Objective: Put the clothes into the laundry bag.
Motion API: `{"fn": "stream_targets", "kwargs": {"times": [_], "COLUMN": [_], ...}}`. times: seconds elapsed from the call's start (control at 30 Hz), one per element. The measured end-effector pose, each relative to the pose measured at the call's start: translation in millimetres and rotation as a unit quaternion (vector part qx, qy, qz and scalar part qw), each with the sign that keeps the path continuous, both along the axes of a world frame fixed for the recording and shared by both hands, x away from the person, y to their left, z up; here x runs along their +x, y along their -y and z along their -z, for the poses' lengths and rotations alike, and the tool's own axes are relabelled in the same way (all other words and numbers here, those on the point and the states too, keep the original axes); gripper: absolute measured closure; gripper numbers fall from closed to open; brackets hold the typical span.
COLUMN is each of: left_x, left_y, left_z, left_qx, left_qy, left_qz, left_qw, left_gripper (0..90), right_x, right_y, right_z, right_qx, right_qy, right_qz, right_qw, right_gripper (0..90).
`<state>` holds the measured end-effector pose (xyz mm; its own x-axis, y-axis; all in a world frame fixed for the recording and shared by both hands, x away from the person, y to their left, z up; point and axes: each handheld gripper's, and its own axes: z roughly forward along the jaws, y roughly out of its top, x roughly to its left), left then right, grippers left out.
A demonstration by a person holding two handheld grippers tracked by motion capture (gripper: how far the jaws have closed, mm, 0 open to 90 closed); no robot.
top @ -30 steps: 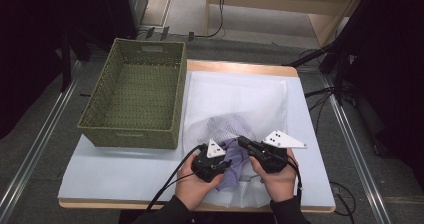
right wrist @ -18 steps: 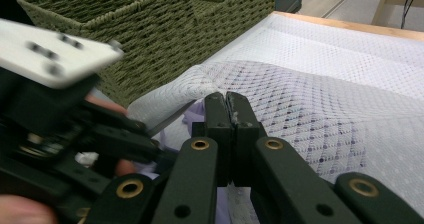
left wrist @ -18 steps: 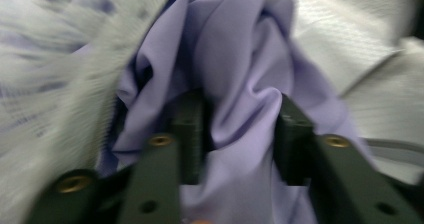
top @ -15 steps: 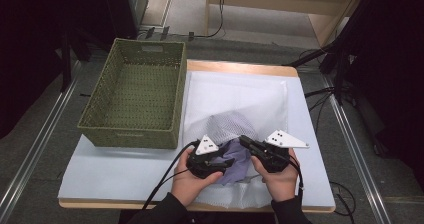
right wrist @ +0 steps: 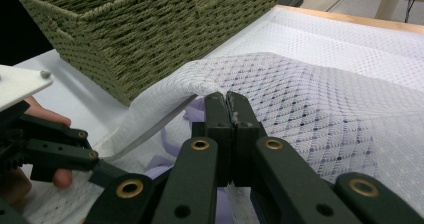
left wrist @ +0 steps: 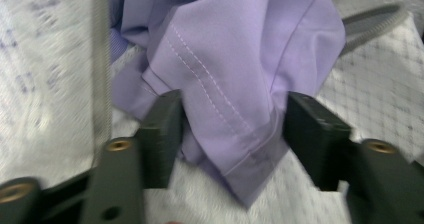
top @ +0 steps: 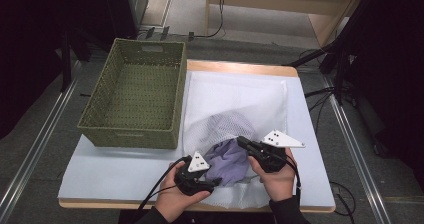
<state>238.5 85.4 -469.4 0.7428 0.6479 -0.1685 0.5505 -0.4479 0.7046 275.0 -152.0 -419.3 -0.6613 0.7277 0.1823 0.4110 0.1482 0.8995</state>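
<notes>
A lavender cloth (top: 227, 159) sticks out of the mouth of a white mesh laundry bag (top: 235, 101) near the table's front edge. My left gripper (top: 212, 182) points at the cloth from the left. Its jaws have just been opening and now stand apart, with a stitched fold of the cloth (left wrist: 235, 79) lying loose between them in the left gripper view (left wrist: 232, 116). My right gripper (top: 242, 143) is shut on the bag's upper rim (right wrist: 200, 81) and holds it lifted above the cloth, jaws pressed together (right wrist: 226, 98).
A green woven basket (top: 132, 134) stands at the left of the table, its near corner close to the bag. The bag covers the white mat (top: 115, 169) from the middle to the right. Cables trail off the front edge.
My left gripper has slid toward the near edge of the table and its jaws have opened around the cloth. The right gripper has stayed where it was, still clamped on the bag.
</notes>
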Motion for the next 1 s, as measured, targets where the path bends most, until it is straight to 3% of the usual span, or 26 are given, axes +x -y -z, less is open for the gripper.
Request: {"fn": "stream_targets", "kwargs": {"times": [0.13, 0.2, 0.27, 0.37, 0.43, 0.53, 0.57, 0.7, 0.8, 0.9, 1.0], "left_x": [10.9, 17.9, 25.2, 38.6, 45.1, 48.6, 47.0, 36.4, 29.3, 21.1, 12.8], "left_y": [16.7, 24.4, 30.6, 37.0, 36.6, 33.5, 32.8, 25.0, 14.9, 5.8, 2.3], "left_z": [-0.7, -2.6, -4.0, -4.9, -2.6, 2.0, 1.3, -8.9, -19.3, -30.3, -39.0], "left_qx": [0.023, 0.025, 0.026, 0.021, 0.014, 0.009, 0.008, -0.013, -0.034, -0.050, -0.059], "left_qy": [-0.004, -0.004, -0.003, 0.012, 0.028, 0.032, 0.033, 0.034, 0.030, 0.037, 0.047], "left_qz": [0.005, 0.002, -0.008, -0.042, -0.077, -0.093, -0.087, -0.053, -0.034, -0.027, -0.019], "left_qw": [0.9997, 0.9997, 0.9996, 0.9988, 0.9966, 0.9951, 0.9956, 0.9979, 0.9984, 0.9977, 0.9970], "left_gripper": [64.3, 74.2, 82.1, 85.9, 86.3, 85.4, 83.8, 62.5, 54.7, 51.8, 57.6], "right_x": [-0.1, -0.4, -0.7, -1.1, -1.2, -0.5, -0.3, 0.5, 0.4, 0.1, 0.8], "right_y": [-1.7, -1.5, -0.8, 1.1, 2.0, 3.7, 4.0, 5.9, 6.8, 7.9, 8.8], "right_z": [-0.1, -0.3, -1.0, -2.1, -2.2, -1.0, -0.5, -0.2, -1.2, -1.8, -1.8], "right_qx": [0.001, 0.002, 0.003, 0.005, 0.000, -0.007, -0.008, -0.005, -0.003, -0.003, -0.002], "right_qy": [0.002, 0.000, 0.001, 0.003, 0.004, 0.002, 0.001, -0.002, 0.000, -0.001, 0.000], "right_qz": [-0.003, -0.004, -0.003, -0.001, 0.004, 0.011, 0.012, 0.015, 0.015, 0.018, 0.019], "right_qw": [1.0000, 1.0000, 1.0000, 1.0000, 1.0000, 0.9999, 0.9999, 0.9999, 0.9999, 0.9998, 0.9998], "right_gripper": [90.0, 90.0, 90.0, 90.0, 90.0, 90.0, 90.0, 90.0, 90.0, 90.0, 90.0]}}
